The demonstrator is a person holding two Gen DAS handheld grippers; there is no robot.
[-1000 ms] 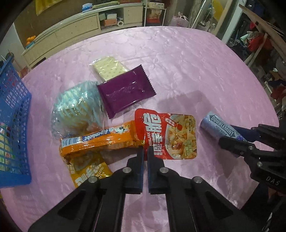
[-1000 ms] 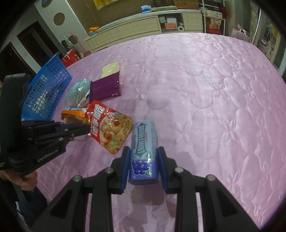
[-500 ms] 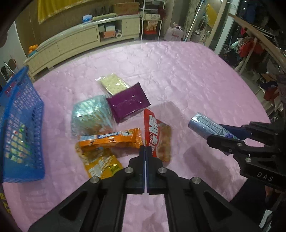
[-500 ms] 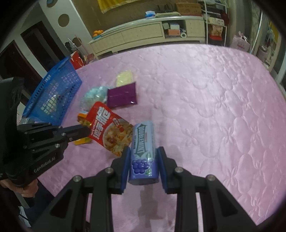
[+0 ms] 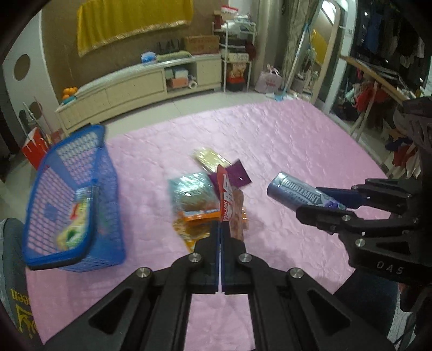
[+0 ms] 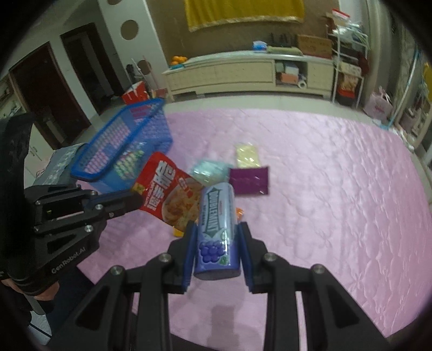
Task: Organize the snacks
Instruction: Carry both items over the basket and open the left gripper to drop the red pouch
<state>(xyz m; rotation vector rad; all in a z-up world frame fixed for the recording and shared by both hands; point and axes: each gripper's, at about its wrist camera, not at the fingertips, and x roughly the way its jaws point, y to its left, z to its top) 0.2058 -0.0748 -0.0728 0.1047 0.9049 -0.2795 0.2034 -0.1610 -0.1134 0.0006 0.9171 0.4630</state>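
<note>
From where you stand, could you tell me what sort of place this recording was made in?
Most likely a lived-in home, perhaps a living room: a long cream sideboard lines the far wall under a yellow cloth, clothes hang on a rack to one side, and the snacks lie on a pink quilted cover.

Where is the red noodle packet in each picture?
Left wrist view: the flat red foil snack pouch stands edge-on at centre, pinched by the left tongs.
Right wrist view: the pouch is left of centre, face showing, hanging from the left tongs.
Shared landmark: the blue plastic mesh basket, left of the pouch in both.
</note>
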